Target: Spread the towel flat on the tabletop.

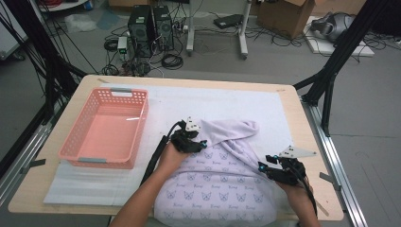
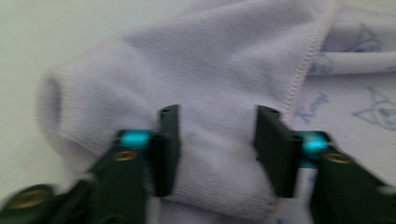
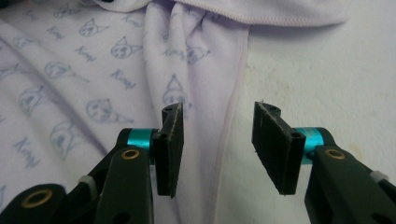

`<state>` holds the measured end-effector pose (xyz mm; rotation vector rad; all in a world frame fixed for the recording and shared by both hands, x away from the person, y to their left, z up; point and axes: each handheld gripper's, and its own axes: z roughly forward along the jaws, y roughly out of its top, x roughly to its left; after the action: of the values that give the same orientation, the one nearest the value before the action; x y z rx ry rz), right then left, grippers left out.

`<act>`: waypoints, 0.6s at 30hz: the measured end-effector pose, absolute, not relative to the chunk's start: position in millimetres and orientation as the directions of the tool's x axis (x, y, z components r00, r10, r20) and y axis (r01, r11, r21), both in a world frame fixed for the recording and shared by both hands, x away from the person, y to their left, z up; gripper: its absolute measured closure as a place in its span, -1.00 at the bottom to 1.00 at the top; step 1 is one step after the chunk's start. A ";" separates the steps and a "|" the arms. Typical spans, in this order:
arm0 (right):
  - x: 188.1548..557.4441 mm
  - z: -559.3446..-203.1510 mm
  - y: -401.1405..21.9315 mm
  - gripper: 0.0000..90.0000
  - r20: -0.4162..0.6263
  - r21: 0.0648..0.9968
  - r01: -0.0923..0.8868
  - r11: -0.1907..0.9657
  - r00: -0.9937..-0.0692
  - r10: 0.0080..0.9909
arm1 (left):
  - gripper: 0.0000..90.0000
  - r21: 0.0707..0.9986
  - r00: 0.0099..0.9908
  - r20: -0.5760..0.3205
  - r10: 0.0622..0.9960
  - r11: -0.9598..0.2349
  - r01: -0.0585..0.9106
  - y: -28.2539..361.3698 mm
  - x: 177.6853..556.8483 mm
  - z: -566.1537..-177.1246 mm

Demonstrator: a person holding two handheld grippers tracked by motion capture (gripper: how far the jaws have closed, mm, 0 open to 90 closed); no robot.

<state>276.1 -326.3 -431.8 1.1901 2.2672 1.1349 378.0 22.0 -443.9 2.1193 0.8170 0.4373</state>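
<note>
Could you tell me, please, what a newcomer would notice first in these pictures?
A pale lilac garment printed with small cat faces lies spread at the near edge of the table, one sleeve folded across it. The left tool stands over that sleeve's ribbed cuff with its jaws apart, while the right tool hovers open at the garment's right hem. A salmon-pink plastic basket sits at the table's left.

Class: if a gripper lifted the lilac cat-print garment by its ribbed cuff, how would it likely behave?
Probably floppy: the garment already lies in soft folds. Likely light, being thin knit. The ribbed cuff between the left gripper jaws looks stretchy, so it may sag.
</note>
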 end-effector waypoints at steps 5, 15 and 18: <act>308.7 -437.0 -312.2 0.30 0.071 0.766 0.548 0.335 -0.590 0.805 | 0.93 0.823 0.637 -0.039 0.770 -0.337 0.458 41.4 389.9 -438.9; 319.1 -440.3 -323.9 0.93 0.013 0.701 0.590 0.399 -0.571 0.821 | 0.93 0.841 0.496 -0.089 0.864 -0.202 0.502 73.3 408.2 -437.2; 306.3 -438.3 -351.7 0.98 0.040 0.704 0.614 0.358 -0.537 0.842 | 0.91 0.845 0.513 -0.101 0.853 -0.199 0.497 71.6 407.7 -437.4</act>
<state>306.3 -351.7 -438.3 1.2841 2.2966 0.9757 407.7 71.6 -437.4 1.8538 1.1183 0.4968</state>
